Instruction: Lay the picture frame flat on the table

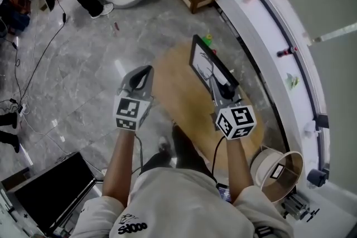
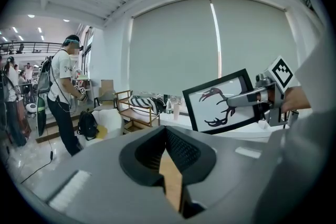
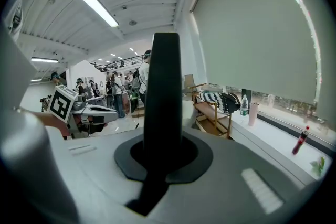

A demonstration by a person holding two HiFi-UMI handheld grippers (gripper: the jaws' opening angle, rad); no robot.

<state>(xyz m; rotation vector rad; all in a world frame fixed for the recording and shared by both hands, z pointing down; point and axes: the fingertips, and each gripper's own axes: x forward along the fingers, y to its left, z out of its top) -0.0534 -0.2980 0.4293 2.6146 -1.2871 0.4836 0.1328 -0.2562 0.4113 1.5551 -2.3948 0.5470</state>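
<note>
- At the centre right of the head view, the picture frame [image 1: 205, 61] stands nearly upright and leans a little. It has a black border and white paper with a dark, bird-like drawing.
- The right gripper [image 1: 223, 88] is clamped on the frame's near edge. In its own view the black edge [image 3: 164, 107] runs straight up between the jaws, which are pressed onto it.
- The frame is over the far right part of a round wooden table [image 1: 178, 97]. The gripper hides its lower edge, so I cannot tell whether it touches the wood.
- The frame is gripped but not yet laid flat, so the task looks only partly done. Tipping it down onto the table and letting go remain.
- The left gripper [image 1: 146, 71], at centre left, holds nothing. Its jaws are drawn in to a narrow slit, with only the table showing through.
- There is no readable writing on the frame. Each gripper's cube [image 1: 236, 121] carries black-and-white square markers. The print on the person's shirt [image 1: 132, 226] is too blurred to read reliably.
</note>
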